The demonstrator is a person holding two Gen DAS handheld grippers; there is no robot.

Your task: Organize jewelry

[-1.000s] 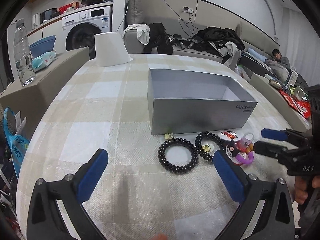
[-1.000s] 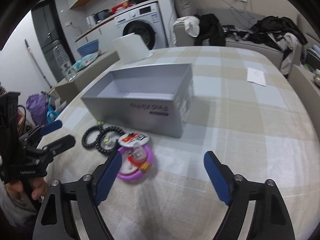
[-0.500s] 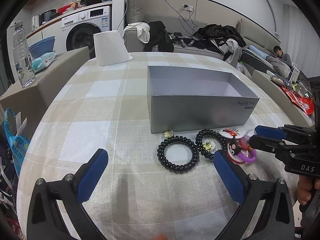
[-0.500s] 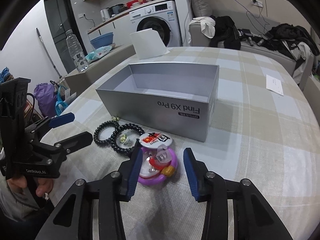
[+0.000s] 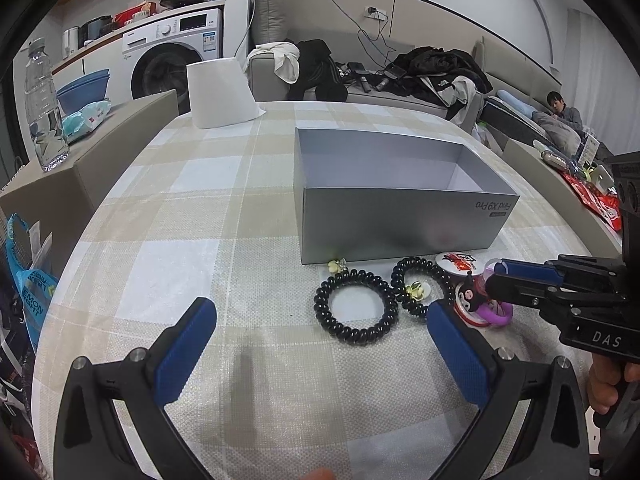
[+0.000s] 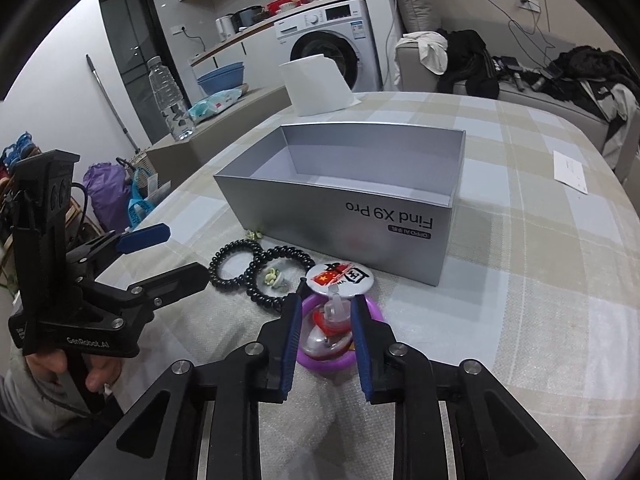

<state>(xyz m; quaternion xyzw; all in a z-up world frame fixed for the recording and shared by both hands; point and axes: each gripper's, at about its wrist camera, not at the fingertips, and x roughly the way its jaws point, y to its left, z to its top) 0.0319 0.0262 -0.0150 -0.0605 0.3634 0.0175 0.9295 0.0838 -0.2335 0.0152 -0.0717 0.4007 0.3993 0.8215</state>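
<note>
Matt grey cardboard box (image 6: 360, 216); glossy black beaded bracelets (image 5: 356, 308); shiny purple plastic ring (image 6: 326, 360); woven checked cloth on the bench (image 5: 192, 208).

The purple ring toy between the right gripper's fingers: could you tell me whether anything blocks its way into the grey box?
Only the box's own near wall, which the purple ring toy must clear. The round badge lies flat between them. The box interior looks empty, and the right gripper straddles the toy.
</note>
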